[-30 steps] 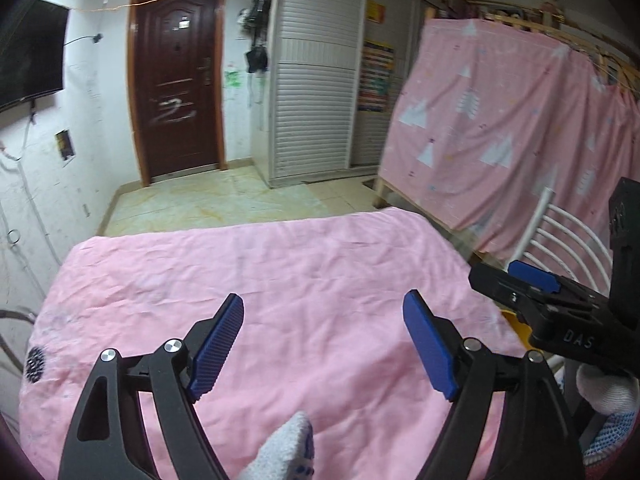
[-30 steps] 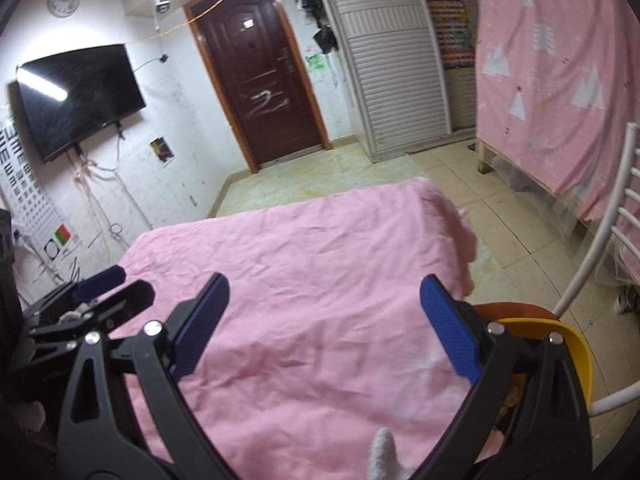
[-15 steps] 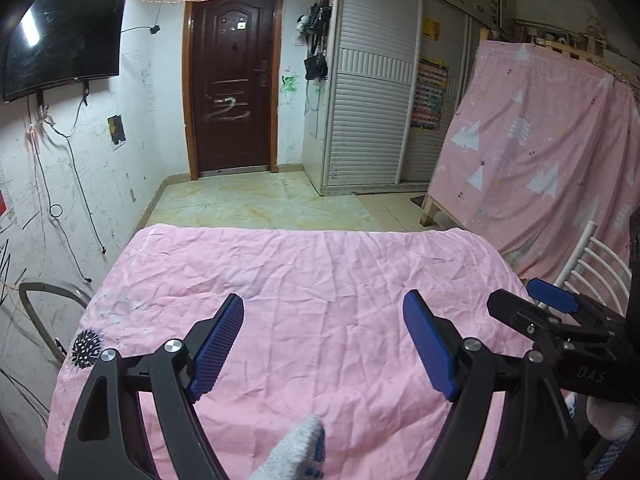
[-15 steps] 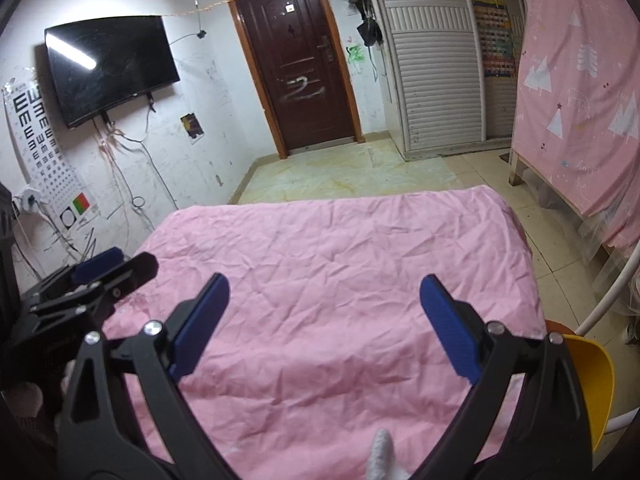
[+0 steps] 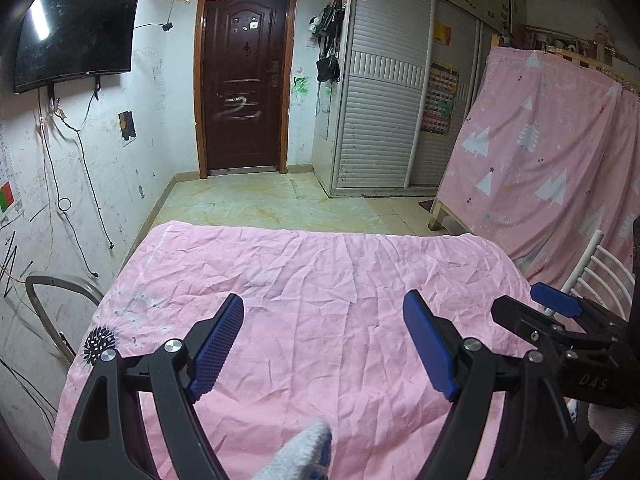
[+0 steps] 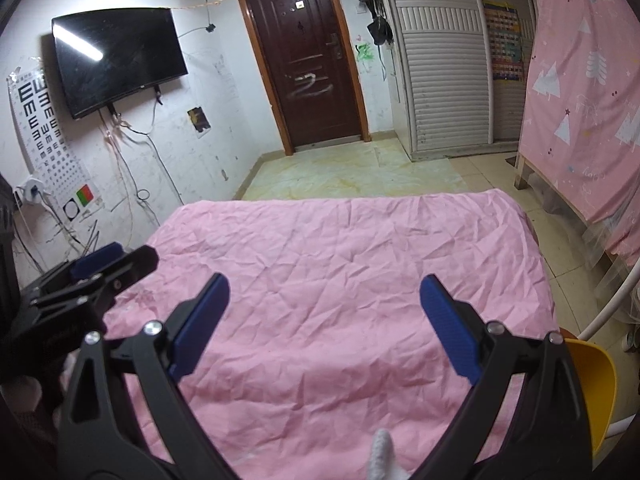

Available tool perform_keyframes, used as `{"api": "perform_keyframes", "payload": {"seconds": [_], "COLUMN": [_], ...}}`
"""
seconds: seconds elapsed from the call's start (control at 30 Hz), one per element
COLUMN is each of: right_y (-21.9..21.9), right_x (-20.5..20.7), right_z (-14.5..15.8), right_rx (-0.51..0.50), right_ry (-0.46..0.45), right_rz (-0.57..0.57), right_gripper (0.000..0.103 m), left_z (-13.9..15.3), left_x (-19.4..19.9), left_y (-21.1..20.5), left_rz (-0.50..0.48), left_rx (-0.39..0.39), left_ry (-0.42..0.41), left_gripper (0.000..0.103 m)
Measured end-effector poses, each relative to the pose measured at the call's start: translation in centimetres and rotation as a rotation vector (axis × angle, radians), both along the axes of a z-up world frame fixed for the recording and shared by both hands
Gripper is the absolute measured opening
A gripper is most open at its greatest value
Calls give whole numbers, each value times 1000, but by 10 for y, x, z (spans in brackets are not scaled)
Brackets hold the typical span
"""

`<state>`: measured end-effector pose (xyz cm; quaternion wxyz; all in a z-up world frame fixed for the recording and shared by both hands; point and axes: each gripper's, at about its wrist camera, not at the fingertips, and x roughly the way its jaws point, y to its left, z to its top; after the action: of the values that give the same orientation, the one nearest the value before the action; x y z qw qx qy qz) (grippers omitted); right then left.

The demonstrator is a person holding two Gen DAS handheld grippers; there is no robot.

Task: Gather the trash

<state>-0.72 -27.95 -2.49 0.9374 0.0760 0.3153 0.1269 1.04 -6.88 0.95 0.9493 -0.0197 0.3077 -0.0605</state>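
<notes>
Trash: none visible in either view. The pink-sheeted counter (image 5: 320, 280) fills the lower middle of both frames, and its wrinkled cloth carries nothing to pick up.

Left gripper (image 5: 324, 344): fingers spread wide, empty, held level above the near edge at bottom centre. Right gripper (image 6: 324, 324): same, fingers spread, nothing between them; it also appears at the right edge of the left view. Both point toward the door (image 6: 308, 60) at upper centre, probably a neutral scanning pose.

Yellow chair (image 6: 596, 384) at lower right. Judgement: search step, or collection already finished; the trash likely lies outside the frames.
</notes>
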Motion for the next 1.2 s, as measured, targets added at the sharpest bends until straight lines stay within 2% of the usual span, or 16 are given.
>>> {"api": "perform_keyframes", "payload": {"seconds": [1.2], "right_y": [1], "right_x": [-1], "right_z": [1], "right_rx": [-1], "right_ry": [-3], "right_rz": [-6], "right_gripper": [92], "left_z": [1], "left_x": [-1], "left_y": [-6], "left_rz": [-4], "left_rx": [1], "left_ry": [3], "left_gripper": [73]}}
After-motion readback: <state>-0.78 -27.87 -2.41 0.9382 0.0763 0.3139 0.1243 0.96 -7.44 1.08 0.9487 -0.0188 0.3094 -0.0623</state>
